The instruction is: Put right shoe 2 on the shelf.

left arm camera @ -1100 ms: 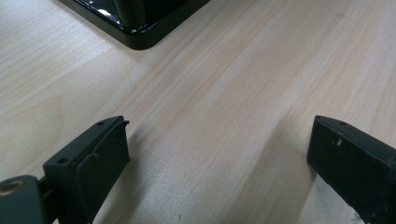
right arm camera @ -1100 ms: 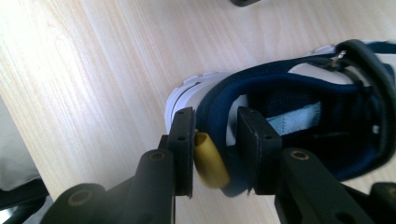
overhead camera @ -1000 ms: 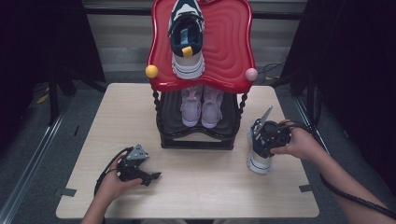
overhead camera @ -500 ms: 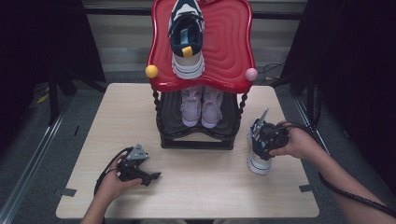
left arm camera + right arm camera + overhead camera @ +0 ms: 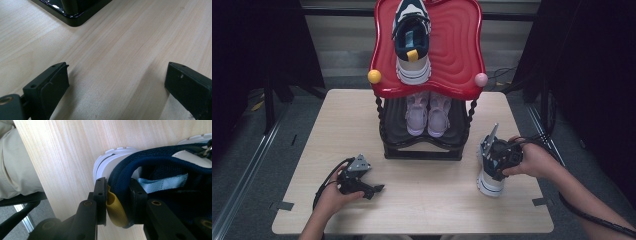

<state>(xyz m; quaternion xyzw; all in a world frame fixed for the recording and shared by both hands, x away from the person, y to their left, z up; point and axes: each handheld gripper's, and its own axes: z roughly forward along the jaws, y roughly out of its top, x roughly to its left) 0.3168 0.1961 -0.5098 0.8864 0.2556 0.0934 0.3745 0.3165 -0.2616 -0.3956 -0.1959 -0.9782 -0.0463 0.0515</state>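
Observation:
A navy and white sneaker (image 5: 488,184) stands on the table's right side. My right gripper (image 5: 491,169) is shut on its heel. In the right gripper view the jaws (image 5: 117,185) pinch the navy heel collar and its yellow pull tab (image 5: 113,207); they have just been closing on it. The matching sneaker (image 5: 412,42) lies on the red top shelf (image 5: 457,55) of the shoe rack. My left gripper (image 5: 373,189) rests on the table at the front left. It is open, with bare wood between its jaws (image 5: 117,75).
The black rack base (image 5: 422,151) stands at the table's middle back, and its corner (image 5: 72,18) lies just ahead of the left gripper. A pink pair of shoes (image 5: 428,112) fills the lower shelf. Yellow (image 5: 374,76) and pink (image 5: 481,79) knobs jut from the red shelf.
My right gripper and the sneaker have shifted slightly toward the table's front edge. The left gripper has stayed where it was.

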